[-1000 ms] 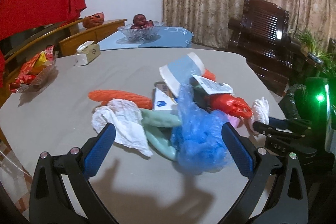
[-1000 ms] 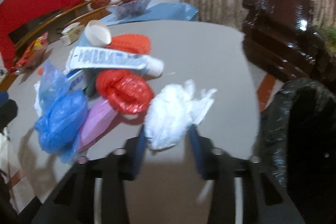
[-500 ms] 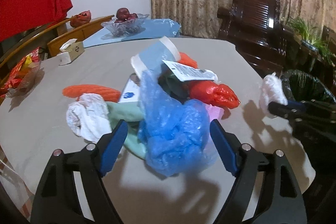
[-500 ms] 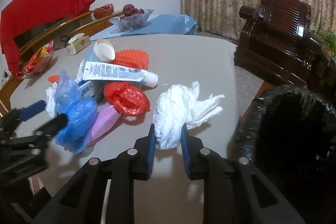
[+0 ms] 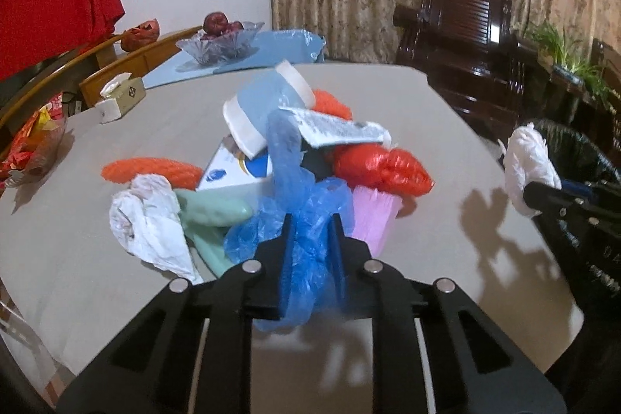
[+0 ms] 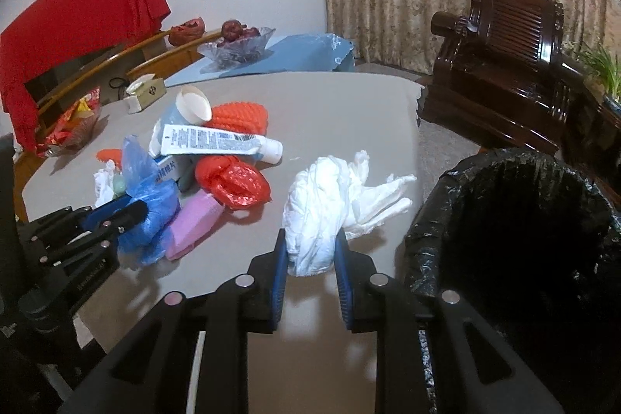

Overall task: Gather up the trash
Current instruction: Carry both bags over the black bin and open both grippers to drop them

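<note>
Two pieces of trash are being handled at once. The left hand-held gripper (image 5: 310, 239) is closing on the blue plastic bag (image 5: 299, 220), w/ film already bunched between its jaws; the bag lies at the near edge of the trash pile (image 6: 202, 158) on the grey worktop (image 5: 407, 103). The right hand-held gripper (image 6: 312, 258) is clenched on the white crumpled bag (image 6: 318, 216), which is held clear of the worktop, just beside the black-lined bin (image 6: 524, 220) at the worktop's right edge.

For the step to be done well:

- The left squeeze should be finished before any lift is begun; thin film slips easily, so a thick bunch, not a loose edge, should be caught.
- The blue plastic bag touches the pink packet (image 5: 372, 220) and the mint-green item (image 5: 213, 212), and its upper tail runs up under the white tube (image 5: 337, 130). A slow, straight lift is advised so neighbours are not dragged off the worktop.
- The white crumpled bag's loose tails (image 6: 380, 196) hang toward the bin rim; it should be carried fully over the opening before release, else it prob. snags on the liner or drops outside.
- The two grippers should be kept well apart on the way to the bin, one drop at a time.
</note>
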Motion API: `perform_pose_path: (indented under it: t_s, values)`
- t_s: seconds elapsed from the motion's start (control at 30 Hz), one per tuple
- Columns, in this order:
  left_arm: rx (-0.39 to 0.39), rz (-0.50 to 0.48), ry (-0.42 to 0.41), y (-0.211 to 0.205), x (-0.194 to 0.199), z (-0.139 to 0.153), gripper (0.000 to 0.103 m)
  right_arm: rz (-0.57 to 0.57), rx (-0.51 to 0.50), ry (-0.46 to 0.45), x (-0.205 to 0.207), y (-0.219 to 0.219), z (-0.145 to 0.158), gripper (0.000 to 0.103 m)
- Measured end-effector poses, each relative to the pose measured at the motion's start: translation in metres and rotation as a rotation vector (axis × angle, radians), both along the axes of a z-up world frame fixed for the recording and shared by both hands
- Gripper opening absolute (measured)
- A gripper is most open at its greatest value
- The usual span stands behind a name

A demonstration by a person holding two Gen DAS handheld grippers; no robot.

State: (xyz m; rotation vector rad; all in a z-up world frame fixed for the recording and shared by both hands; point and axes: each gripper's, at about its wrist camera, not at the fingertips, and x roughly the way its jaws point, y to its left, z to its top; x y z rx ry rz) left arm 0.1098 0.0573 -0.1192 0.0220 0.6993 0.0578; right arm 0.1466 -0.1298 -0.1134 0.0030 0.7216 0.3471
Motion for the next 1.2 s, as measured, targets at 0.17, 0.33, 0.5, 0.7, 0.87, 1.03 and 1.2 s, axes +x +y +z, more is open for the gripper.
perform_pose_path:
  t_s: [0.17,0.33,0.5,0.7,0.87,1.03,1.2]
  values:
    - [-0.016,0.0,-0.072,0.0,-0.016,0.026,0.011,-0.015,0.02,-0.042,-0.009,-0.008,0.015,0.023]
    - [-0.028,-0.009,-0.132,-0.007,-0.029,0.051,0.008,-0.034,0.039,-0.076,-0.019,-0.019,0.029,0.023]
    - [-0.051,-0.052,-0.189,-0.024,-0.039,0.075,0.007,-0.065,0.045,-0.112,-0.031,-0.036,0.043,0.023]
    - [-0.096,-0.13,-0.238,-0.052,-0.045,0.098,0.007,-0.142,0.044,-0.149,-0.044,-0.068,0.057,0.023]
    - [-0.133,-0.224,-0.243,-0.087,-0.043,0.105,0.007,-0.219,0.024,-0.165,-0.054,-0.1,0.062,0.023]
    - [-0.163,-0.335,-0.209,-0.132,-0.031,0.096,0.007,-0.306,0.001,-0.152,-0.062,-0.137,0.059,0.023]
    - [-0.204,-0.428,-0.148,-0.177,-0.011,0.082,0.006,-0.376,-0.017,-0.124,-0.065,-0.17,0.05,0.023]
